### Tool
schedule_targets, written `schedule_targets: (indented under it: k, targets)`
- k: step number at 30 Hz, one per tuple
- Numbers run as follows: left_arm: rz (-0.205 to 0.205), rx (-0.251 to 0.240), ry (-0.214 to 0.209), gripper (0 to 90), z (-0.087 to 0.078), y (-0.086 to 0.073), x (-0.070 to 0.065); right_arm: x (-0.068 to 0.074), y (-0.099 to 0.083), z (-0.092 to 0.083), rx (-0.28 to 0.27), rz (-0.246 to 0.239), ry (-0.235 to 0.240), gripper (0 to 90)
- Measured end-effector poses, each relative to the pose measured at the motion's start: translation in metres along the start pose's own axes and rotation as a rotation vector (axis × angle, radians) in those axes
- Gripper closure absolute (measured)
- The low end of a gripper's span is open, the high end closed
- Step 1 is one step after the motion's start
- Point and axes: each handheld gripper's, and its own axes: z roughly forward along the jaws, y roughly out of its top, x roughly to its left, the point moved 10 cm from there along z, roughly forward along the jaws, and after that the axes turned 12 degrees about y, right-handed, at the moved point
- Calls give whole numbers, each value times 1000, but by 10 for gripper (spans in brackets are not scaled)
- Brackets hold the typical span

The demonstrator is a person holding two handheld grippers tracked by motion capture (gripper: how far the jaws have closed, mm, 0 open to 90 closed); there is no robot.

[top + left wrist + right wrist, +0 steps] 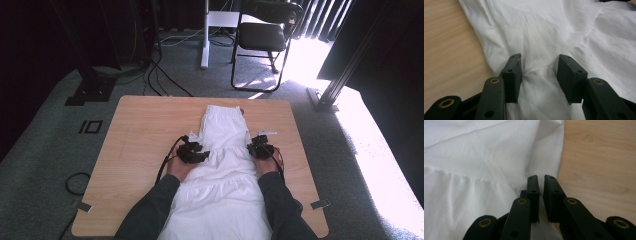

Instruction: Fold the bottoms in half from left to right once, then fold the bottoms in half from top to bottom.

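Wooden table (145, 130) on grey carpet (40, 145), bearing one white garment (225, 150) spread lengthwise along its middle; left gripper (539, 70) on the garment's left edge, jaws apart astride a pucker; right gripper (541, 187) at its right edge, jaws pinched on cloth.

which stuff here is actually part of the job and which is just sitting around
In use:
white tiered skirt
left gripper, fingers apart on a fold of it
right gripper, fingers nearly together at its edge
wooden table

Lying about:
black chair
floor cables
white desk leg
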Motion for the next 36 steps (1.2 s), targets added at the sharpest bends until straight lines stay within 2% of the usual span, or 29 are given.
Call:
schedule_targets:
  k: [2,7,11,13,21,23,25,28,30,31,33,36]
  targets:
    - [20,1,-10,558,-7,-6,-7,3,-8,-6,-3,6,3,832]
    - [38,1,-44,558,-25,-23,-21,18,-28,-21,12,-35,2,827]
    - [74,-1,-64,556,-37,-34,-28,29,-44,-32,13,-54,12,828]
    - [71,-5,-69,556,-40,-37,-30,33,-50,-36,16,-62,21,826]
    - [60,-9,-77,556,-40,-37,-29,35,-52,-38,16,-54,29,820]
    - [62,-11,-76,556,-40,-37,-30,36,-52,-38,24,-41,58,755]
    - [60,-10,-77,555,-40,-37,-30,34,-47,-39,22,1,94,586]
    - [61,-4,-87,542,-40,-36,-30,29,-29,-45,-25,32,114,507]
    - [63,0,-109,519,-43,-32,-30,28,-13,-50,-48,17,124,480]
    - [57,-26,-121,520,-47,-26,-29,28,-5,-52,-54,5,133,480]
    - [13,-83,-139,521,-56,-10,-22,28,10,-54,-67,-24,136,480]
    - [-14,-104,-106,497,-60,11,-4,28,30,-51,-77,-44,155,484]
